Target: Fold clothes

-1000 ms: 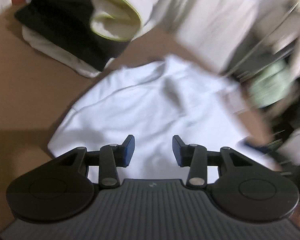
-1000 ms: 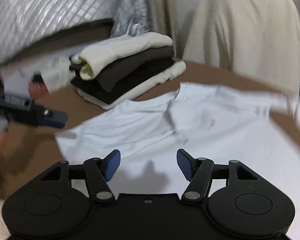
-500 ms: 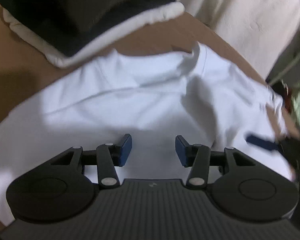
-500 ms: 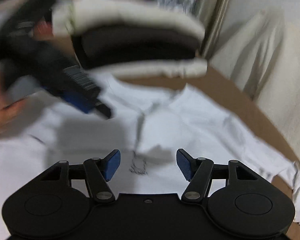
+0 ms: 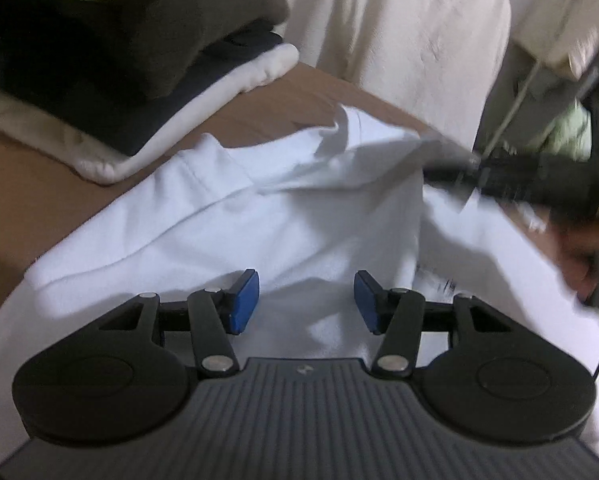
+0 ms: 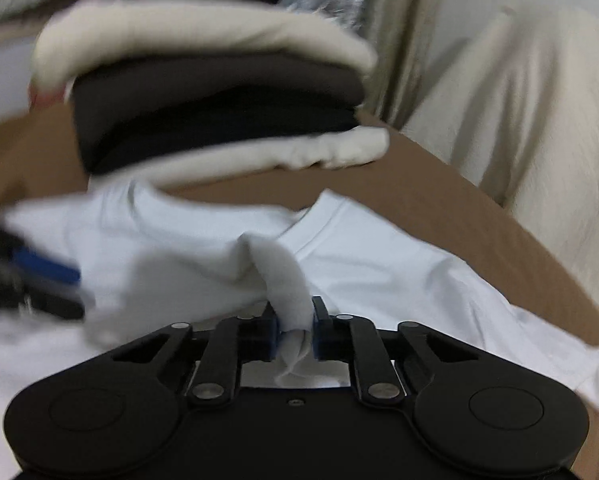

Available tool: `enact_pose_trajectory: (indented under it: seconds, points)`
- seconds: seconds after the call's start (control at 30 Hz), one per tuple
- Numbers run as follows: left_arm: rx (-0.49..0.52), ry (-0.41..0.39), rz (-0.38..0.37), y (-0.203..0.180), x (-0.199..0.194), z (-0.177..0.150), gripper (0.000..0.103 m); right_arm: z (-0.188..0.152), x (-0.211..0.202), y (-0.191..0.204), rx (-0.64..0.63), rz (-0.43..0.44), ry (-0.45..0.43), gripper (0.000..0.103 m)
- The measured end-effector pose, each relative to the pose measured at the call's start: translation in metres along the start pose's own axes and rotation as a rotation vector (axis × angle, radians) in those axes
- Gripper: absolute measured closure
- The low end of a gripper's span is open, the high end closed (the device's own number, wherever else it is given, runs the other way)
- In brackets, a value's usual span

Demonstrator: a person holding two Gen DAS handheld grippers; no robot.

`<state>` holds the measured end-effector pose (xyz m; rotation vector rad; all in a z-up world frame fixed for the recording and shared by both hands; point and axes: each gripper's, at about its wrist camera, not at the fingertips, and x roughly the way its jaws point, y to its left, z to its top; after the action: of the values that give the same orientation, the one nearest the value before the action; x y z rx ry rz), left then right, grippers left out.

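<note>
A white T-shirt (image 5: 259, 224) lies spread on the brown table (image 5: 39, 184), collar toward the far side. My left gripper (image 5: 305, 300) hovers just over the shirt's middle, its jaws opening, with no cloth between the blue pads. In the right wrist view the same white T-shirt (image 6: 379, 280) is bunched into a ridge near the collar, and my right gripper (image 6: 294, 330) is closing, its pads pressing on that fold of fabric. The right gripper also shows blurred at the right of the left wrist view, pulling cloth (image 5: 499, 180).
A stack of folded clothes (image 5: 111, 60), cream, brown and black, sits on the table's far left, close to the shirt's shoulder; it is the same stack (image 6: 211, 92) seen ahead of the right gripper. Cream fabric (image 6: 519, 100) drapes behind the table. A hand (image 5: 587, 256) is at right.
The right gripper went from open over the shirt to shut on a pinched fold near the collar. The left gripper sank closer to the shirt and its jaws widened.
</note>
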<state>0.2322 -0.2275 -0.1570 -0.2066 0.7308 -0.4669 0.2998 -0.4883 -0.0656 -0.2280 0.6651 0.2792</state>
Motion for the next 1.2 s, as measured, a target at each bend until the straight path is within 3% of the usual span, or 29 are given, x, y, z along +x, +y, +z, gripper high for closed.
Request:
enact_pose_trajectory:
  seconds: [0.1, 0.3, 0.4, 0.47, 0.5, 0.6, 0.73, 0.8, 0.87, 0.9, 0.93, 0.97, 1.03, 1.1, 1.13, 1.2]
  points:
    - [0.047, 0.003, 0.008, -0.007, 0.001, -0.001, 0.046, 0.013, -0.013, -0.029, 0.123, 0.053, -0.016, 0.091]
    - [0.029, -0.003, 0.001, -0.007, 0.004, 0.001, 0.045, 0.045, -0.008, -0.068, 0.206, -0.026, 0.036, 0.092]
    - [-0.006, -0.010, 0.005, -0.001, 0.005, 0.004, 0.044, 0.058, 0.016, -0.079, 0.216, -0.232, 0.092, 0.082]
    - [-0.049, -0.017, -0.013, 0.006, 0.002, 0.003, 0.044, 0.061, 0.034, -0.089, 0.232, -0.371, 0.146, 0.081]
    - [-0.061, -0.021, -0.017, 0.007, 0.002, 0.003, 0.044, 0.060, 0.038, -0.094, 0.273, -0.384, 0.153, 0.081]
    - [-0.058, -0.017, -0.023, 0.007, 0.002, 0.003, 0.044, 0.046, 0.027, -0.099, 0.441, -0.272, 0.123, 0.075]
    - [-0.044, -0.009, -0.033, 0.003, 0.005, 0.003, 0.042, 0.013, 0.024, -0.083, 0.600, -0.113, 0.132, 0.044]
    - [-0.040, -0.006, -0.033, 0.002, 0.007, 0.004, 0.042, -0.007, 0.031, -0.073, 0.658, -0.084, 0.158, 0.037]
    - [-0.038, 0.000, -0.029, 0.002, 0.008, 0.004, 0.041, -0.019, 0.043, -0.066, 0.640, -0.124, 0.178, 0.038]
    - [-0.034, 0.005, -0.024, 0.002, 0.009, 0.003, 0.041, -0.024, 0.049, -0.063, 0.625, -0.148, 0.187, 0.047]
    - [-0.029, 0.010, -0.018, 0.002, 0.009, 0.002, 0.041, -0.022, 0.050, -0.058, 0.555, -0.205, 0.170, 0.075]
    - [-0.025, 0.014, -0.014, 0.002, 0.009, 0.001, 0.041, -0.016, 0.048, -0.052, 0.463, -0.273, 0.140, 0.090]
    - [-0.019, 0.014, -0.009, 0.001, 0.008, 0.001, 0.041, -0.014, 0.041, -0.060, 0.461, -0.360, 0.090, 0.095]
    - [-0.020, 0.011, -0.010, 0.001, 0.006, 0.001, 0.041, -0.024, 0.026, -0.086, 0.612, -0.425, 0.067, 0.089]
    - [-0.023, 0.008, -0.012, 0.002, 0.006, 0.001, 0.041, -0.032, 0.015, -0.101, 0.689, -0.407, 0.049, 0.076]
    - [-0.019, 0.020, -0.057, 0.002, 0.004, 0.003, 0.040, -0.046, -0.006, -0.126, 0.792, -0.382, 0.021, 0.065]
